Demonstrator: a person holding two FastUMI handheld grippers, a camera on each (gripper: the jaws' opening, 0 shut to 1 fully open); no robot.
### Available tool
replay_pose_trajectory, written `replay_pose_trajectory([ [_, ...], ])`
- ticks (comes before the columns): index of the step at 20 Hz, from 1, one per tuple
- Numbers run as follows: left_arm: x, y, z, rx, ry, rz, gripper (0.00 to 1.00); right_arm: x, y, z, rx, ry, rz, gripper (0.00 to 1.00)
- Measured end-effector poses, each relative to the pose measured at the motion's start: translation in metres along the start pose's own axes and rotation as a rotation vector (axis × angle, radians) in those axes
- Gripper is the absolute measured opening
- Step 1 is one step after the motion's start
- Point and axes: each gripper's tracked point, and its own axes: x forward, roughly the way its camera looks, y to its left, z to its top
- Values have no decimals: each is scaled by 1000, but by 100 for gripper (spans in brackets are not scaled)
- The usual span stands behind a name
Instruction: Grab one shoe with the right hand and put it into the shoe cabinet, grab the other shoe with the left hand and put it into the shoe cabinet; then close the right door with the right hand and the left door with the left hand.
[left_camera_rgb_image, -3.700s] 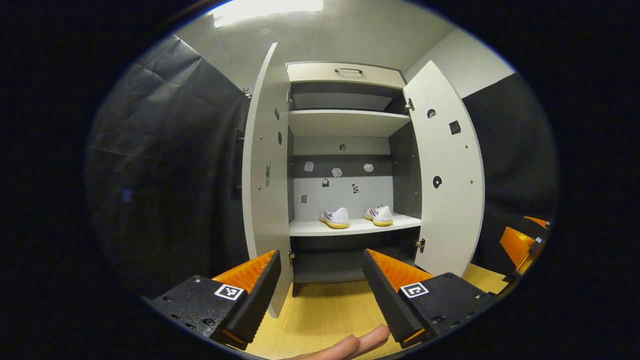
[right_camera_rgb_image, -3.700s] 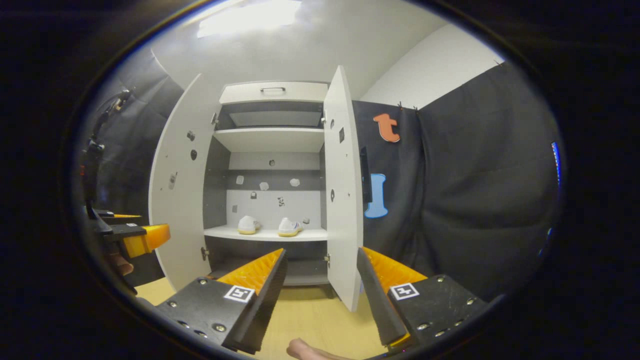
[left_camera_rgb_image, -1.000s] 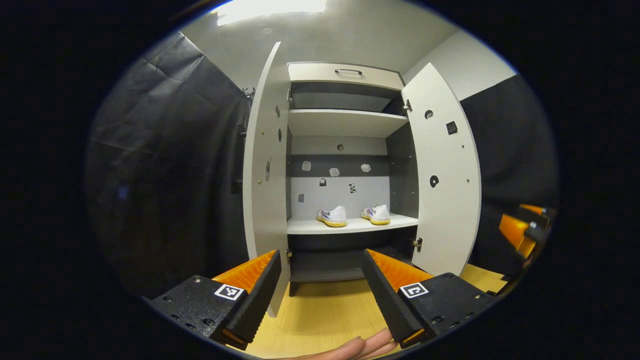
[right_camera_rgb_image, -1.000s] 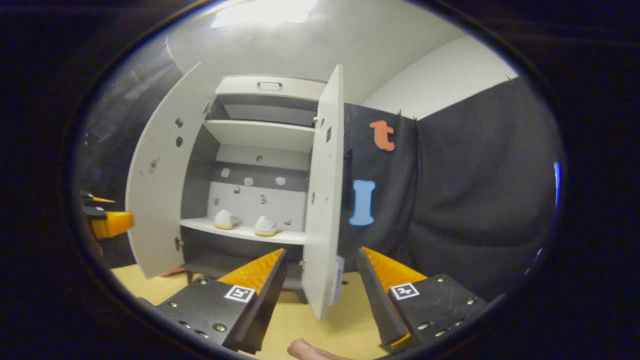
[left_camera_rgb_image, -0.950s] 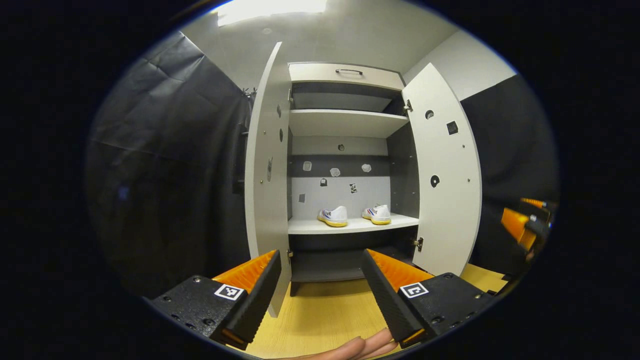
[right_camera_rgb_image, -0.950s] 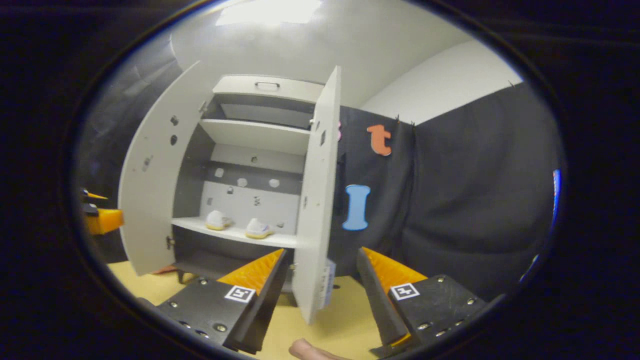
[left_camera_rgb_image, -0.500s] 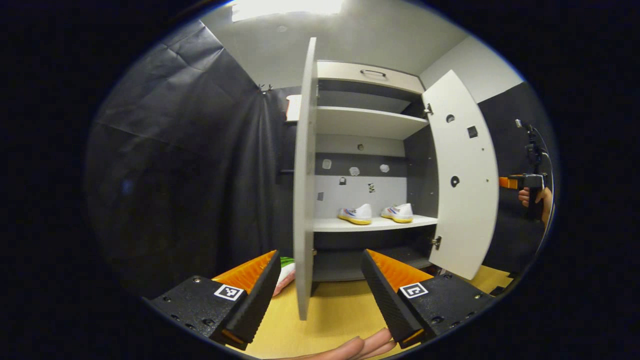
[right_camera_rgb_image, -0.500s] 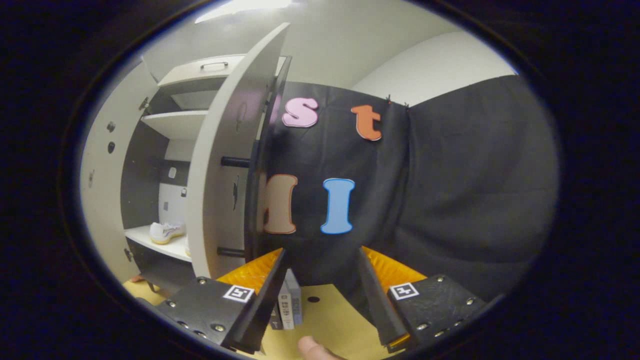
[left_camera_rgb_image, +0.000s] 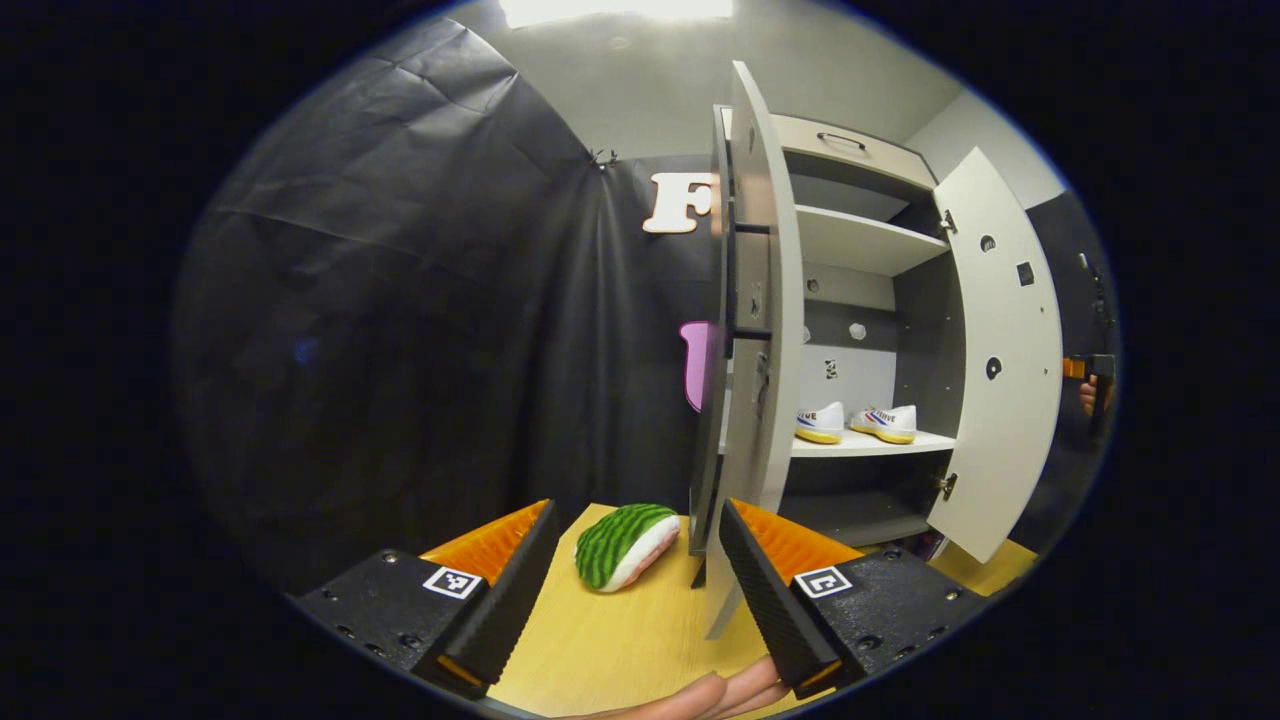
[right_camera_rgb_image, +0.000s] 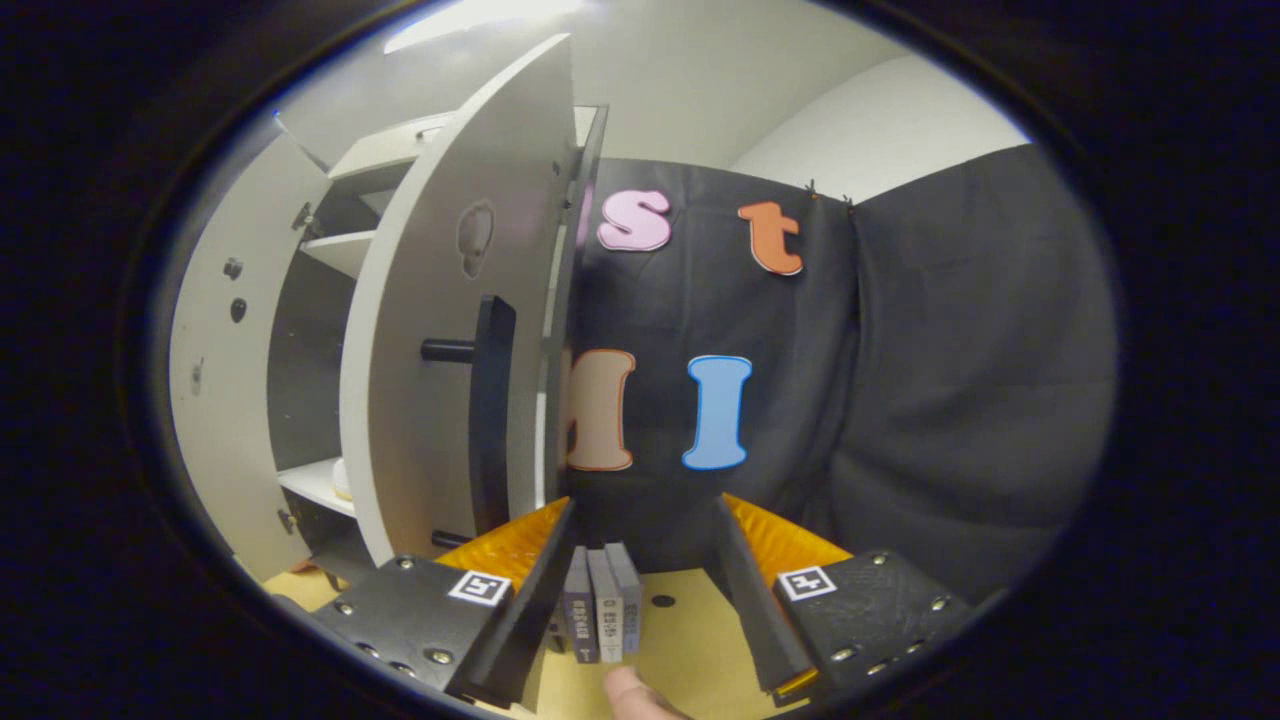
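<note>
Both views low, flanking the shoe cabinet (left_camera_rgb_image: 860, 300), apparently behind opposite doors; shared: cabinet interior.

A watermelon-slice cushion (left_camera_rgb_image: 624, 544), green-striped rind up and pink edge showing, lies on the pale wooden floor (left_camera_rgb_image: 620, 640) near the foot of the black cloth wall. In the right gripper view, three small books (right_camera_rgb_image: 602, 602) stand upright side by side on the floor, beside a small dark spot (right_camera_rgb_image: 662, 601).

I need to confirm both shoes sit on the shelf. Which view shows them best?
The left gripper view: both shoes sit side by side on the white shelf, between the open doors. The right gripper view has just a pale sliver on the shelf beside the right door.
</note>
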Motion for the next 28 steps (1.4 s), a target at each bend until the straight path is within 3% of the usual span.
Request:
replay_pose_trajectory([
  [3, 3, 7, 6, 4, 1, 10, 98, -1, 41, 0, 11, 1, 80, 82],
  [10, 29, 23, 29, 28, -17, 43, 96, -2, 115, -5, -39, -12, 161, 86],
  [12, 46, 23, 40, 24, -17, 40, 98, -10, 124, -5, -41, -36, 172, 91],
  [20, 104, 30, 68, 38, 18, 54, 97, -76, 128, -25, 50, -72, 202, 91],
  [25, 120, 5, 67, 40, 60, -6, 98, -123, 137, -57, 79, -77, 214, 91],
  [28, 119, -24, 50, 32, 143, -62, 96, -141, 145, -86, 126, -37, 244, 91],
])
